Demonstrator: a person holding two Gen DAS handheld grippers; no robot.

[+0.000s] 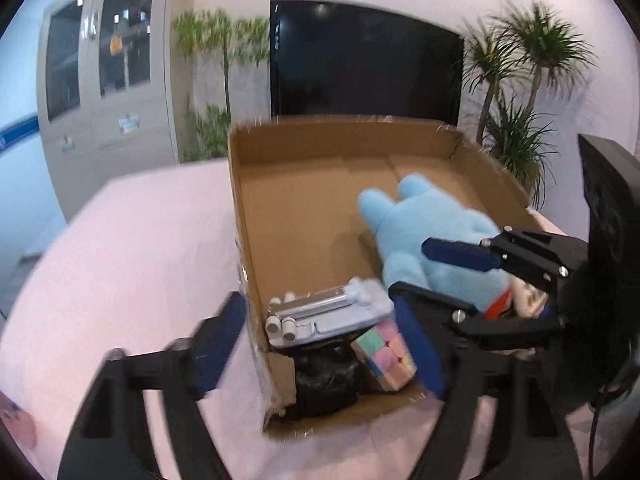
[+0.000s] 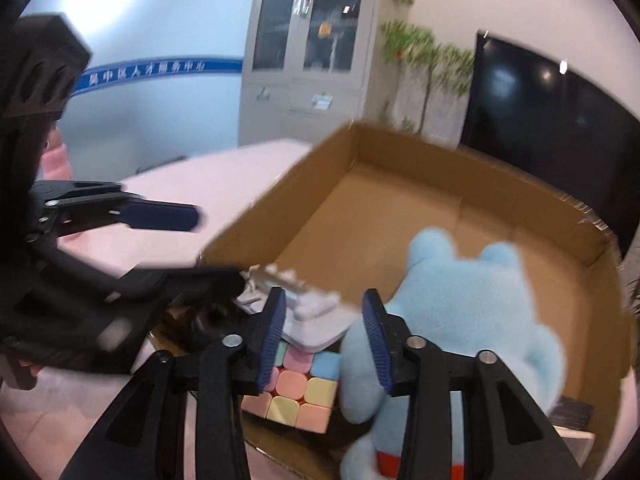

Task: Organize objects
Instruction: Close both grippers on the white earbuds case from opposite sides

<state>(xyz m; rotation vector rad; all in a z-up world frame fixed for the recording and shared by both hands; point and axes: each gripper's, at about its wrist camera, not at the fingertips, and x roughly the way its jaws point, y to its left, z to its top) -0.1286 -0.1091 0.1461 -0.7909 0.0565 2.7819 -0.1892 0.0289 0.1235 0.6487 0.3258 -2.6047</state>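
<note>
Cardboard box (image 1: 320,216), fuzzy blue plush (image 1: 424,232), pastel cube (image 2: 296,392), grey stand (image 1: 328,316), both tongs released.

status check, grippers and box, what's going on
Left gripper open, nothing held. Right gripper open, empty, over the pastel cube. Cardboard box holds cube, blue plush, grey phone stand, black bundle. Nothing in the way.

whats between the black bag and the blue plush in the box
The pastel cube, partly under the grey phone stand, sits between black bag and blue plush; left wrist view.
</note>
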